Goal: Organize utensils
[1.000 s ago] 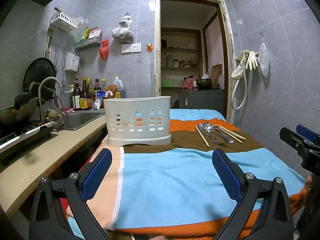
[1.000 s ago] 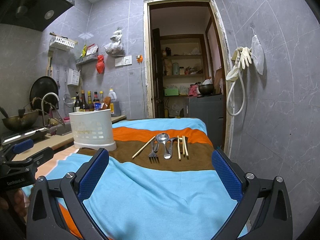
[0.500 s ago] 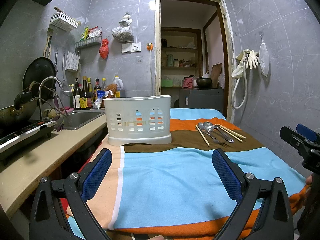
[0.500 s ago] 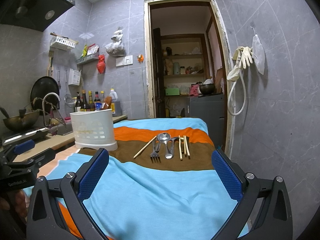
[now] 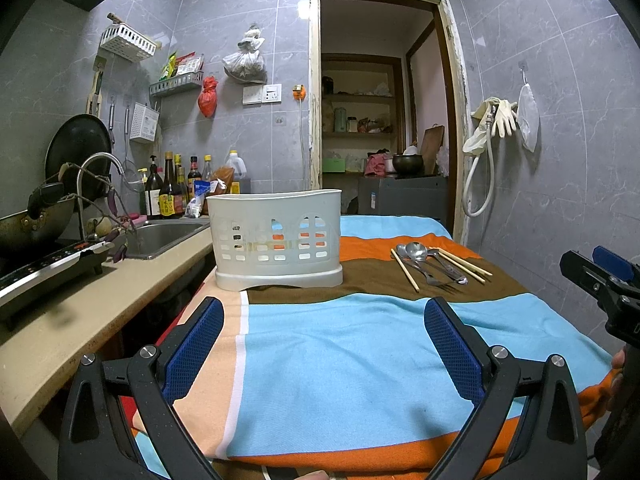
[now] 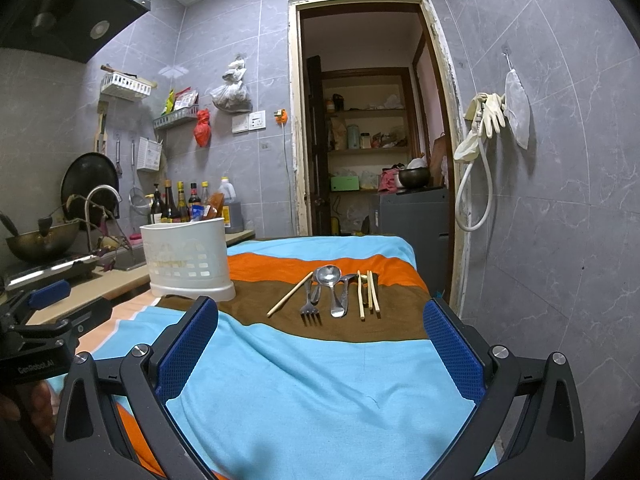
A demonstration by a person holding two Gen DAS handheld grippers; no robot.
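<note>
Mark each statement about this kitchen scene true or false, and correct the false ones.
1. The white utensil caddy stands upright on the striped cloth. True.
2. The fork is already inside the caddy. False: it lies on the cloth's brown band beside the spoons and chopsticks.
3. The right gripper is shut on a chopstick. False: its jaws are wide apart and hold nothing.
4. The left gripper is open and empty. True.
5. One chopstick lies apart from the others, left of the fork. True.
6. The caddy sits to the right of the cutlery. False: it sits to the left.
</note>
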